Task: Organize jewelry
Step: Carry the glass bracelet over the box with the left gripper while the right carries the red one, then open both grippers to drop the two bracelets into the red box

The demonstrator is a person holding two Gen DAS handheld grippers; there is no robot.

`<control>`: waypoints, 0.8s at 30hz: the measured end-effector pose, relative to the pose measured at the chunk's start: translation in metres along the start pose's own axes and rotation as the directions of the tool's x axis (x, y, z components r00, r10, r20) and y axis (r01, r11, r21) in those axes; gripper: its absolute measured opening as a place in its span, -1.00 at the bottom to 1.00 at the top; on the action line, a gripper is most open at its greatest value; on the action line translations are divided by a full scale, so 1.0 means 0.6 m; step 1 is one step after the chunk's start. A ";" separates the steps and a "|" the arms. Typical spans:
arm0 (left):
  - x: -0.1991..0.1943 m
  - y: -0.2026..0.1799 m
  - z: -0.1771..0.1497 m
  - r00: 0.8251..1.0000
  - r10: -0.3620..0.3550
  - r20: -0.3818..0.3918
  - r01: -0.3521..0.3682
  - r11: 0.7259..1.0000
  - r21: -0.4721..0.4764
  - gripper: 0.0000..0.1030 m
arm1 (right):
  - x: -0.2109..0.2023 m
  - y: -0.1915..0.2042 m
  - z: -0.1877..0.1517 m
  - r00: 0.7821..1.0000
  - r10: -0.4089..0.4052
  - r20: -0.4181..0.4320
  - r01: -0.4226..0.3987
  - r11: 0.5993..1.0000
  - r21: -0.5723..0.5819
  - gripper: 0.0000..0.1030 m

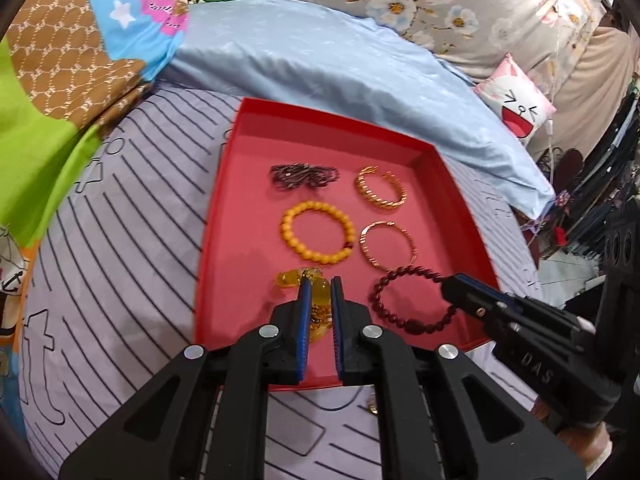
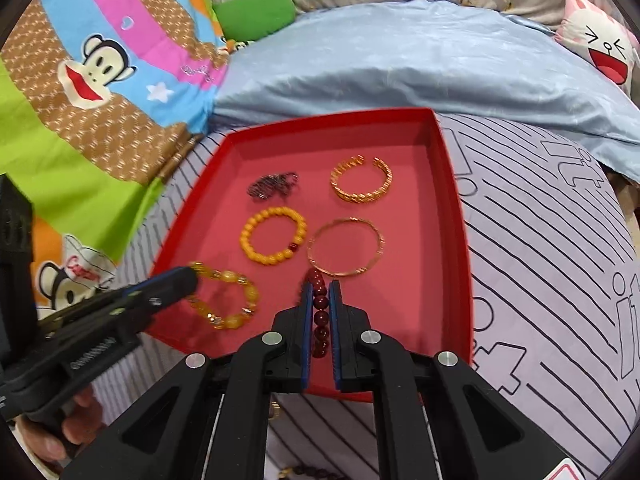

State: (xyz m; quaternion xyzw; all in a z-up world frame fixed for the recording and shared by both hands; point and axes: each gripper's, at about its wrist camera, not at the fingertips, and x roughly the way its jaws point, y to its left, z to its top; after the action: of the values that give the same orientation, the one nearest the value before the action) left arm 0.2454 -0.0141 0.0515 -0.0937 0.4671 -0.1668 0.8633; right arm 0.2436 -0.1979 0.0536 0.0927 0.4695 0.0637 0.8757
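Observation:
A red tray (image 1: 236, 248) (image 2: 424, 288) lies on the striped bedspread. My left gripper (image 1: 321, 283) (image 2: 191, 277) is shut on an amber crystal bracelet (image 1: 320, 295) (image 2: 251, 295), which hangs over the tray's near left corner. My right gripper (image 2: 320, 286) (image 1: 450, 289) is shut on a dark red bead bracelet (image 2: 320, 306) (image 1: 415, 326) over the near right part. On the tray floor rest a dark chain (image 1: 304, 176) (image 2: 274, 186), a gold cuff (image 1: 384, 204) (image 2: 358, 197), a yellow bead bracelet (image 1: 289, 225) (image 2: 247, 237) and a thin gold bangle (image 1: 366, 255) (image 2: 345, 274).
A small gold piece (image 1: 372, 406) (image 2: 276, 410) lies on the bedspread just in front of the tray. Dark beads (image 2: 312, 472) show at the bottom edge. A blue pillow (image 1: 320, 64) lies behind the tray and a cartoon blanket (image 2: 100, 80) to its left.

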 end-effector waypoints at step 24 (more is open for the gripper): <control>-0.028 -0.024 -0.022 0.983 0.139 0.117 -0.150 0.984 0.096 -0.39 | -0.036 -0.027 -0.031 0.998 -0.048 0.051 0.047 0.999 0.015 -0.52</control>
State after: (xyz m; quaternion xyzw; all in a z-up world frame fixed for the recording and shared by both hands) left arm 0.2228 -0.0211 0.0615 -0.0231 0.4153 -0.1225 0.9011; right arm 0.2167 -0.2163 0.0574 0.0892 0.4494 0.0371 0.8881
